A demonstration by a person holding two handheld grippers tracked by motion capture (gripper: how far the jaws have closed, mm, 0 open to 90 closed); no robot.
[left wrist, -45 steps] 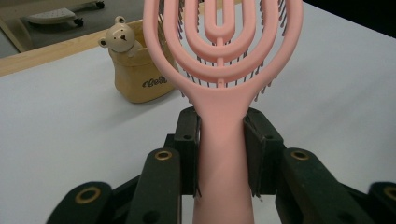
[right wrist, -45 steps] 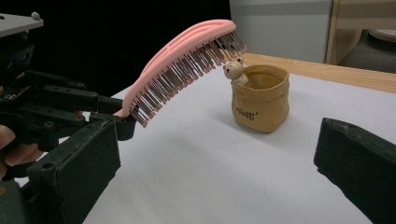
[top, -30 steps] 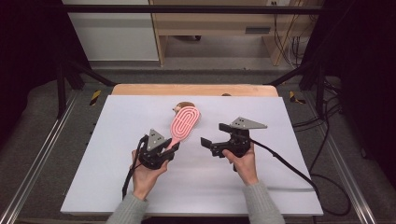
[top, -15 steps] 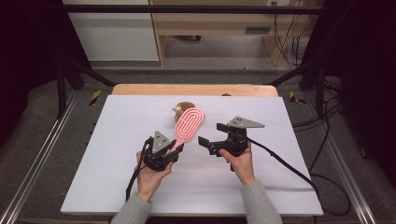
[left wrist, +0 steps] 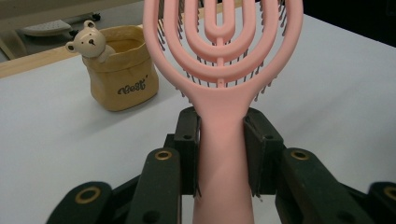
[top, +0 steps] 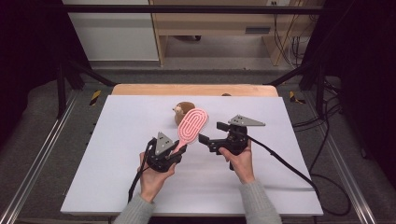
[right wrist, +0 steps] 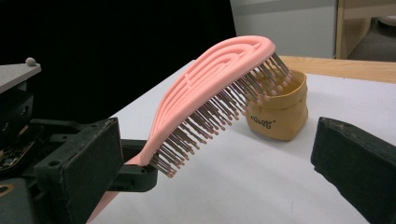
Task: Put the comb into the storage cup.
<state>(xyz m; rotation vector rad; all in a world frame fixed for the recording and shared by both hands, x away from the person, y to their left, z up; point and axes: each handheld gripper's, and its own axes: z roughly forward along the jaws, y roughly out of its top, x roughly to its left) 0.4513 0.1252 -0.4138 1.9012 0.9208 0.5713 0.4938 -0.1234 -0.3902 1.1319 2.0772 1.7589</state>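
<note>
Two tongs meet over the table: the left gripper (top: 180, 150) pinches the brush (top: 192, 124) by its handle, head raised beyond its jaws, apparently offering it to the right gripper (top: 210, 136), spread wide just beside the bristles.

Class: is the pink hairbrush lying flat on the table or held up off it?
Held up: the left claw clamps the pink hairbrush by its handle, head raised, bristles clear of the white table.
</note>
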